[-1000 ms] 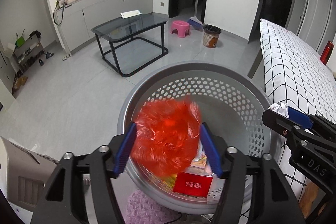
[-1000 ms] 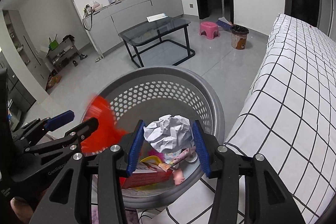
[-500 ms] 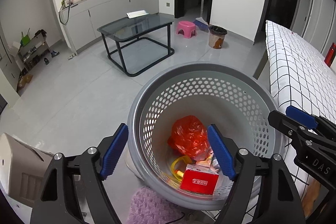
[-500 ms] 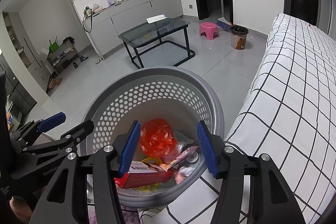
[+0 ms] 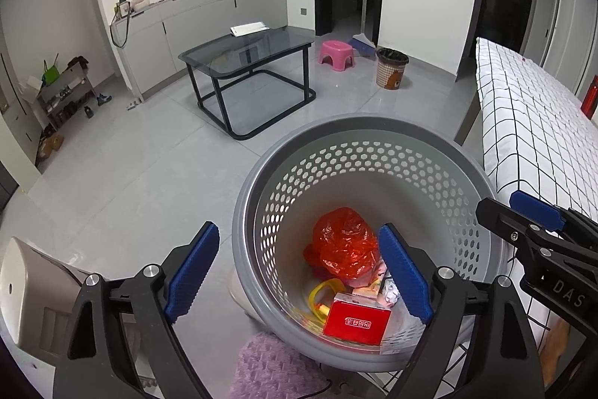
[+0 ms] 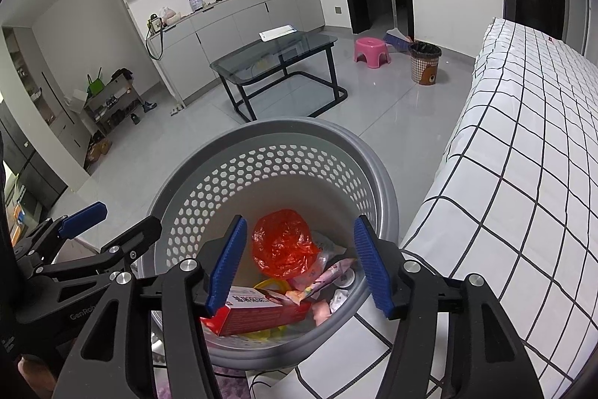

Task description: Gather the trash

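Readable print first: "DAS" on the right gripper's (image 6: 299,262) black body as seen from the left cam, "GenRob…" on the left gripper's (image 5: 299,277) body seen from the right cam, rest cut off. The flat red cardboard box (image 5: 357,322) carries a white stamp w/ characters too small to read. Both grippers tilt steeply down over the round grey perforated plastic basket (image 5: 373,152), side by side, left one nearer the basket's left rim. Left jaws opening, blue pads wide, nothing between them but air above the trash. Right jaws opening too, nothing clamped. The crumpled red-orange plastic bag (image 6: 284,243) lies inside the basket on top of the pile, near the middle, no clear long axis. Red box lies flat at the near wall, long side running across the right cam's view. Yellow plastic ring (image 5: 325,298) beside it, pink wrappers (image 6: 329,273) to the right. Basket stands on grey floor just beside the white black-grid bedsheet (image 6: 523,156).
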`<state>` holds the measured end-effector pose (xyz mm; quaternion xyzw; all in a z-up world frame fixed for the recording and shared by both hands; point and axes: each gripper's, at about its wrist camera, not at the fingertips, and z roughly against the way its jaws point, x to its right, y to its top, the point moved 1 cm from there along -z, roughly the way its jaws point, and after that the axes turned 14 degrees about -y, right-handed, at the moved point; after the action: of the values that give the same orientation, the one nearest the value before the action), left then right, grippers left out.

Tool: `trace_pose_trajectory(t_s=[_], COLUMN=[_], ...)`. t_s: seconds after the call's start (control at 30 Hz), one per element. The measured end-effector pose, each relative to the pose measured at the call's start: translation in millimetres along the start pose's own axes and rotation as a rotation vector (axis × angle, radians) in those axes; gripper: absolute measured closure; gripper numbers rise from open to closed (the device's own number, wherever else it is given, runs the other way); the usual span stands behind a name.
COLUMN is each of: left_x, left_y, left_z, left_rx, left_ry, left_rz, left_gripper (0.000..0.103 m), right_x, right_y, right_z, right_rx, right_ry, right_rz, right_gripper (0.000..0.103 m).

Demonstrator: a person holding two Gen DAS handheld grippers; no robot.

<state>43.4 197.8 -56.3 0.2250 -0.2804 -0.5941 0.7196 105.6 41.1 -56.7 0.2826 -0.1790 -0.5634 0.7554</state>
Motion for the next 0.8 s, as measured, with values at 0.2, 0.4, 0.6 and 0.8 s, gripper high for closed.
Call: trace_pose_trajectory(t_s=[0.2,0.4,0.6,0.8], left_x=[-1.5,-2.9,-3.9,-3.4], left_y=[0.1,-0.5,-0.3,0.2], left_z=[1.3,2.7,5.0,5.0], left_rx=[-0.001,-0.001,0.008,0.009], left_ry=[0.003,0.005,0.016,0.023], left_rz=[-0.003,-0.001,-0.002,-0.003], left_gripper=[0.016,0.013,0.009,0.007], right_x=[1.5,1.7,1.7,2.1], right_y=[0.5,0.4,0.4,0.5], right_z=[0.3,0.3,0.1,0.2], right_rx=[0.001,0.000,0.000,0.000], right_ry=[0.000,0.000,0.000,0.000], right_rz=[-0.001,-0.001,-0.002,-0.002], right_gripper=[0.044,0.043,0.043,0.043])
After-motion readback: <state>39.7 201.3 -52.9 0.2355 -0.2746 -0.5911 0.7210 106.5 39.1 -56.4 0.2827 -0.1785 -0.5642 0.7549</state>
